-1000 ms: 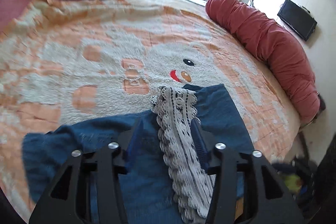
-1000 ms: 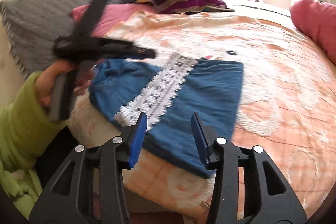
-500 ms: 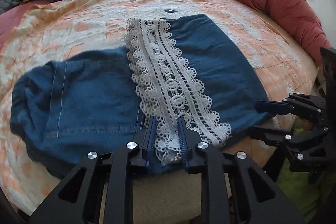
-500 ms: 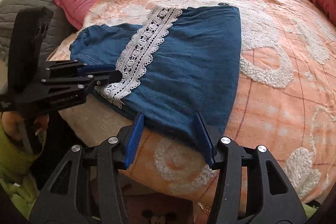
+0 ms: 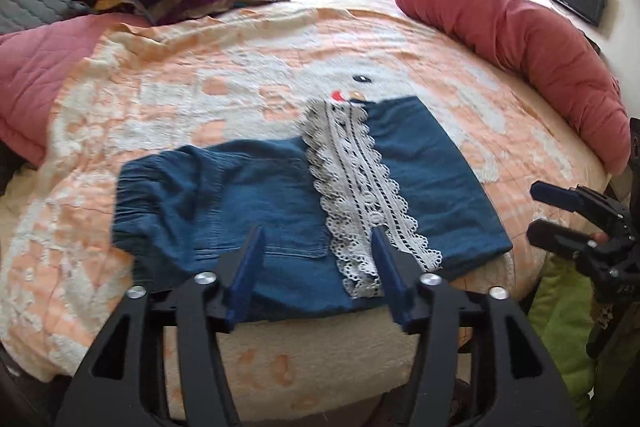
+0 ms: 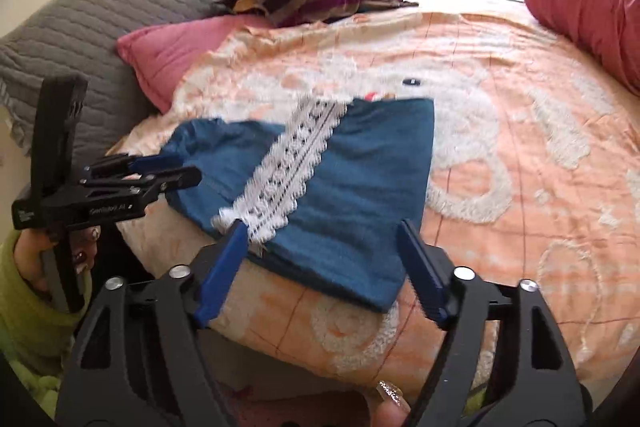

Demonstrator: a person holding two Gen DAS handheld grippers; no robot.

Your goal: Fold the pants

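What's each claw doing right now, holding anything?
Left claw: jaws opening, nothing gripped; the pants lie on the bed beyond it.
Right claw: jaws opening, nothing gripped, above the pants' near edge.

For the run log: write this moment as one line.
pants: folded, on bed | left gripper: opening, nothing held | right gripper: opening, nothing held

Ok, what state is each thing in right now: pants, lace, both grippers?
Pants: lying flat near the bed's edge, folded over, nothing gripping them.
Lace: a strip lying on top of the pants, free.
Left gripper: jaws opening, empty, clear of the cloth.
Right gripper: jaws opening, empty, above the pants' near edge.
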